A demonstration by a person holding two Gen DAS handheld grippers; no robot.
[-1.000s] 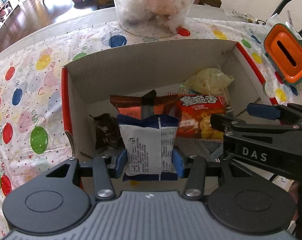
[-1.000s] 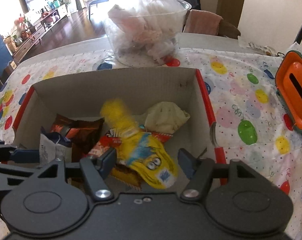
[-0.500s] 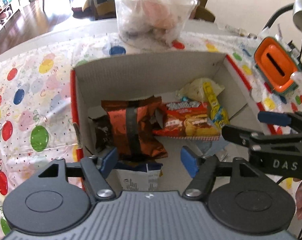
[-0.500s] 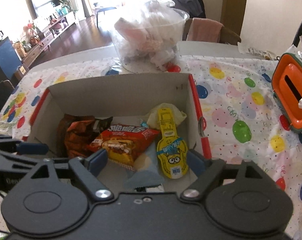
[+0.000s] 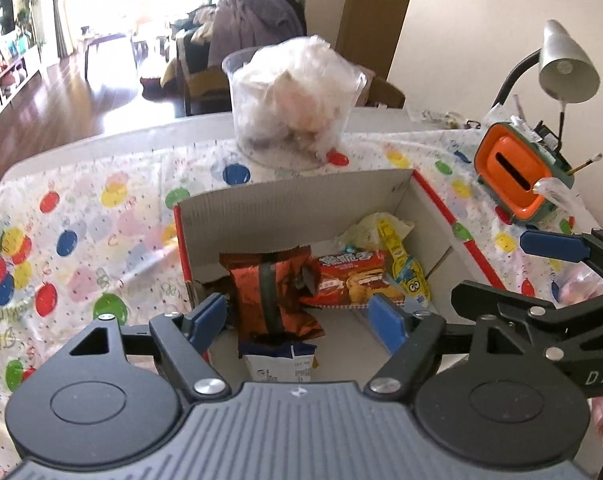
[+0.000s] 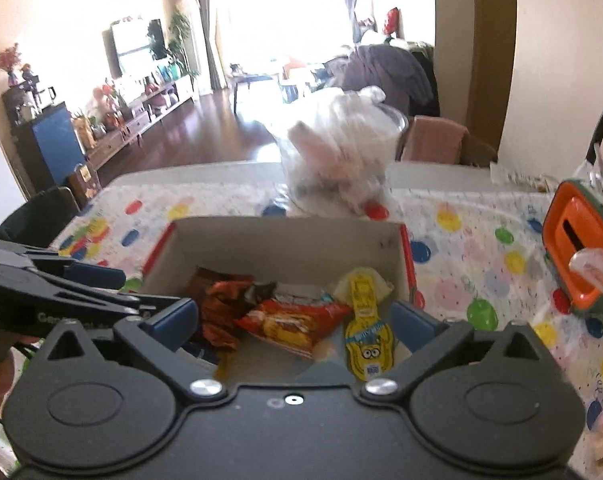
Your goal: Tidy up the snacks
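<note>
**snackbox_q:** Where are both tools right now? Still holding packets?

**me:** Nope, both let go. Nearest to me, my left tool (image 5: pixel 297 318) has its jaws opening with nothing pinched between them. The blue-and-white packet (image 5: pixel 279 362) it was clamping a second ago now lies on the box floor, right at 6 o'clock under the tool. My right tool (image 6: pixel 293 322) is opening wide too, and the yellow minion pouch (image 6: pixel 365 338) it was carrying is lying flat in the box at about 5 o'clock.

**snackbox_q:** So everything's in?

**me:** From what I can see, yes. A bit further in sit the brown foil bag (image 5: pixel 271 296) and the red chip bag (image 5: pixel 351 280), side by side mid-box, with a pale wrapper (image 5: pixel 361 228) tucked in the far corner at 1 o'clock. All inside the cardboard box (image 5: pixel 293 200). Both tools have lifted and pulled back since the drop, so I'd say that step's finished. Past the box at 12 o'clock there's the clear tub (image 5: pixel 293 108) of wrapped stuff on the tabletop (image 5: pixel 101 200). Probably the next source, just guessing.
</note>
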